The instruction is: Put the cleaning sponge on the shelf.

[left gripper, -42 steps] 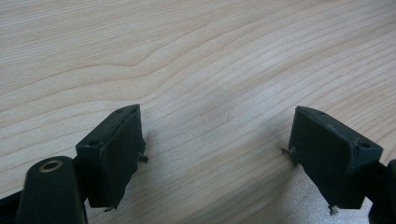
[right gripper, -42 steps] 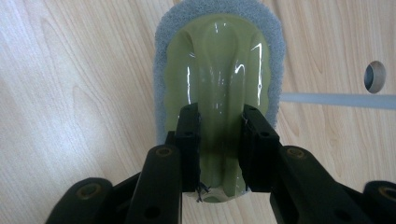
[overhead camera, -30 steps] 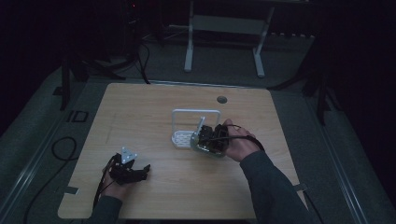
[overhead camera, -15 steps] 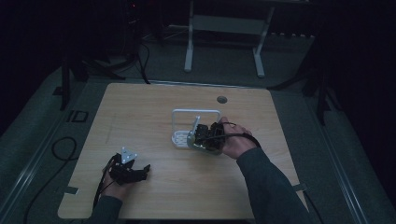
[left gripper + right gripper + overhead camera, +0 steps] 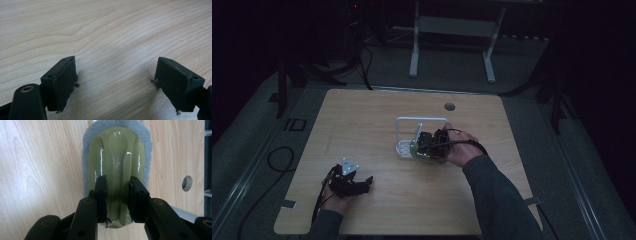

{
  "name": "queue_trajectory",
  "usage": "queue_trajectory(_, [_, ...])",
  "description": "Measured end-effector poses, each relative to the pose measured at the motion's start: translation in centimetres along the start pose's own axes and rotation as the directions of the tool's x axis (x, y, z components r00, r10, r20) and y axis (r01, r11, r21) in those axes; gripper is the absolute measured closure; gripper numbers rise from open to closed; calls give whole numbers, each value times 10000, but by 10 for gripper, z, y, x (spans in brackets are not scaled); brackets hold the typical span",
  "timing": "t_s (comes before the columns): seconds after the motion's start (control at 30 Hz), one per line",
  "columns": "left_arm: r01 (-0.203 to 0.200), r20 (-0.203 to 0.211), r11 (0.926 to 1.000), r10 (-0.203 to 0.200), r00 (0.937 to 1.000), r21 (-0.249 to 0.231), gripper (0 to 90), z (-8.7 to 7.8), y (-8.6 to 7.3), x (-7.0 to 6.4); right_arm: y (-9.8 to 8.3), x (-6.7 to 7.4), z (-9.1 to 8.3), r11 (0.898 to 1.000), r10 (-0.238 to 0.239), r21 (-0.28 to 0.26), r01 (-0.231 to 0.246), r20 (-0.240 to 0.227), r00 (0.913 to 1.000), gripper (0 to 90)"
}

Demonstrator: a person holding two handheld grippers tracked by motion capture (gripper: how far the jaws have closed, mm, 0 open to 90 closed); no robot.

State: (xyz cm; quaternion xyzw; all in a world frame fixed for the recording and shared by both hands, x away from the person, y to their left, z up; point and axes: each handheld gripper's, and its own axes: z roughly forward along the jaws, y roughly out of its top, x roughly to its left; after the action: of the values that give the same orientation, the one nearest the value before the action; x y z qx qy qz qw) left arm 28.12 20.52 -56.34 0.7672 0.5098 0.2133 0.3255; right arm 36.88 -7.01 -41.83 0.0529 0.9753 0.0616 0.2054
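Observation:
A yellow-green sponge holder with a grey scouring pad around its rim (image 5: pixel 117 152) hangs over the wooden table (image 5: pixel 37 170). My right gripper (image 5: pixel 117 197) is shut on its raised middle ridge, one black pad on each side. In the high view the right gripper (image 5: pixel 424 145) holds the sponge (image 5: pixel 414 148) just in front of a white wire rack (image 5: pixel 421 120) at the table's middle. My left gripper (image 5: pixel 362 182) rests at the front left of the table. In its own view the left gripper (image 5: pixel 116 82) stands open, with bare wood between its jaws.
A round cable hole (image 5: pixel 449 106) lies behind the rack near the far edge. Cables trail over the floor at the left, and a white metal stand (image 5: pixel 452 30) rises beyond the table. The room is dim.
My right gripper has edged slightly toward the white rack with the sponge still in it. The left gripper has stayed put.

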Motion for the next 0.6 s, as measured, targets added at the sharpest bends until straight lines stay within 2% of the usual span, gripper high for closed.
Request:
queue_trajectory(0.17, [2, 1, 10000, -2, 10000, 2, 180, 0, 0, 0, 3, -2, 3, 9998, -190, 31, 190, -80, 9998, 716])
queue_trajectory(0.33, [1, 1, 10000, -1, 10000, -1, 180, 0, 0, 0, 7, -7, 5, 9998, -183, -5, 183, -166, 9997, 717])
queue_trajectory(0.6, [7, 2, 10000, -7, 10000, -2, 180, 0, 0, 0, 13, -11, 6, 9986, -520, -4, 521, -271, 9983, 717])
